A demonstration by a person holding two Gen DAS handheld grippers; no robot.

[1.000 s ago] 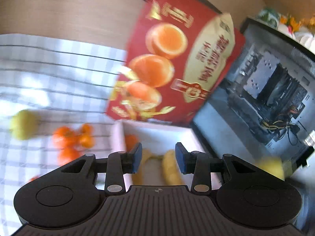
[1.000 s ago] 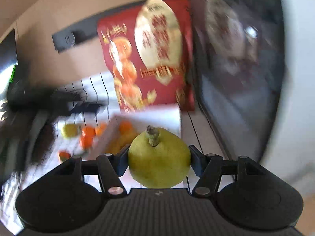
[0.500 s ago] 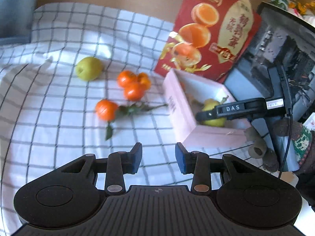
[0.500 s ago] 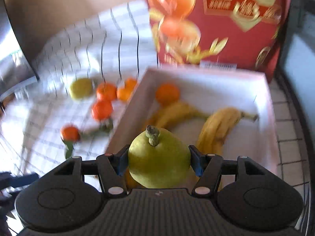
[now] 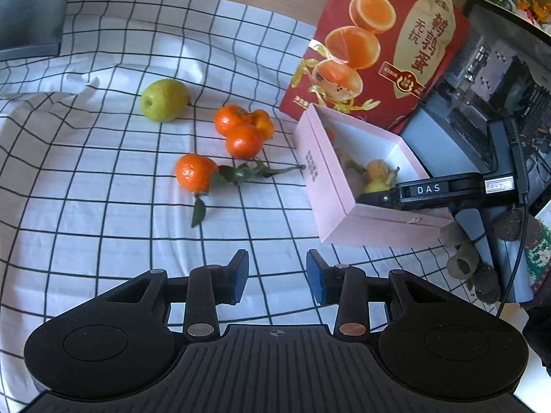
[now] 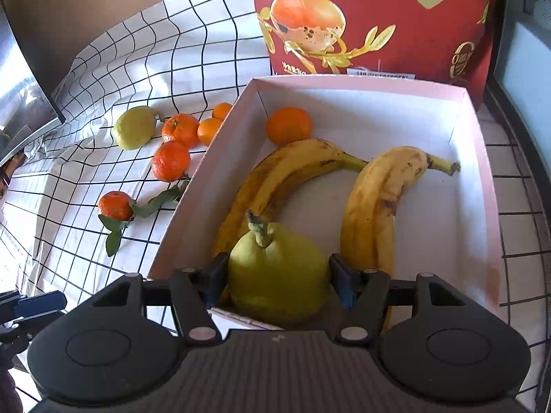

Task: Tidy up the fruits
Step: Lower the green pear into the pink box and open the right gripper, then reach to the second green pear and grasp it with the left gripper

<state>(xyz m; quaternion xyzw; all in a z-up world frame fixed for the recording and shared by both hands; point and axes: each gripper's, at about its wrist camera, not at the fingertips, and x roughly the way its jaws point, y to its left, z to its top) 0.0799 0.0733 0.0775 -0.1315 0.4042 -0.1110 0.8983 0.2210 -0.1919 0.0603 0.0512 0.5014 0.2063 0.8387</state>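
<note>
I saw the right gripper [image 6: 278,280] with its jaws clenched on a green, bumpy pear with a short stem [image 6: 275,275], low over the near edge of the pale pink cardboard box [image 6: 365,82]. The pear hung just inside that near wall. Inside the box lay two long yellow bananas with brown spots [image 6: 375,203] and one small round orange mandarin [image 6: 289,126] in the far left corner. The white box floor between and past the bananas was bare, so there was room there.

My left gripper [image 5: 277,280] had its jaws apart with nothing between them, above the cloth. The stretch of cloth right in front of it was free.

The desk wore a soft white cloth with thin black squares [image 5: 103,206], a bit wrinkled. On it, left of the box, sat a second smooth green pear [image 5: 164,99], three shiny mandarins bunched together [image 5: 242,130], and one mandarin with a leafy twig [image 5: 195,172]. The twig's tip reached the box wall.

A tall red printed carton with pictures of eggs [image 5: 378,51] stood right behind the box.
</note>
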